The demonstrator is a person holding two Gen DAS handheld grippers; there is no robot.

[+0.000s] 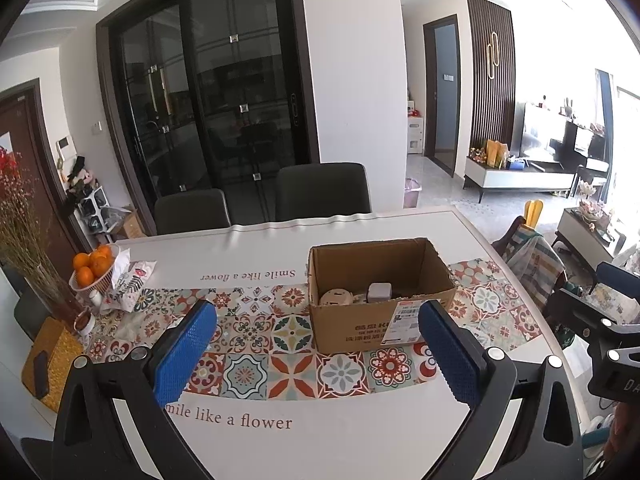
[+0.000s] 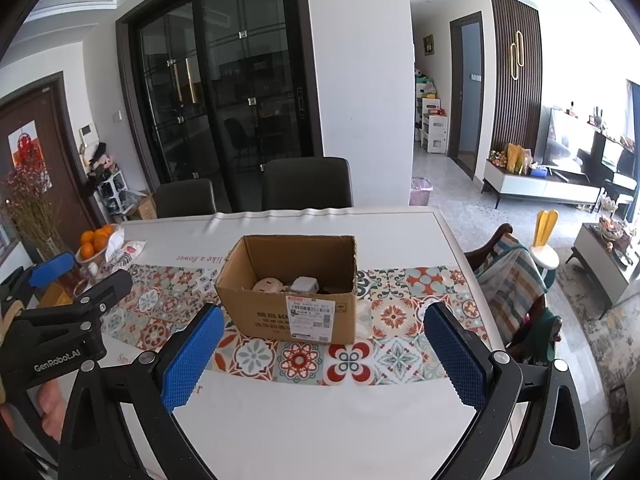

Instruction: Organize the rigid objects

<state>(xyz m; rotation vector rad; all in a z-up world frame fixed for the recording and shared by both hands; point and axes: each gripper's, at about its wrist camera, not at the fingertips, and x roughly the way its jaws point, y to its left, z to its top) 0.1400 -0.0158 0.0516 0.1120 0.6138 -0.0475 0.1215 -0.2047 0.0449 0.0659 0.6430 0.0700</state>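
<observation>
While both hover above the table (image 2: pixel 320 420), the left gripper (image 1: pixel 318 354) and right gripper (image 2: pixel 320 354) stand wide apart, holding nothing. Beyond them, the cardboard box (image 2: pixel 304 312) sits on the patterned runner (image 1: pixel 256 332), small objects (image 2: pixel 288 285) inside.

The open brown corrugated-cardboard box (image 2: pixel 288 308) looked matt and rough-edged, a glossy white paper label (image 2: pixel 310 314) stuck on its front wall. Under it lay a smooth, faintly shiny tile-patterned table cover (image 1: pixel 256 360) — rippled at twelve o'clock. The left gripper (image 1: pixel 318 348) and the right gripper (image 2: pixel 324 354) wore knurled blue pads (image 2: pixel 192 360) on matt black plastic.
</observation>
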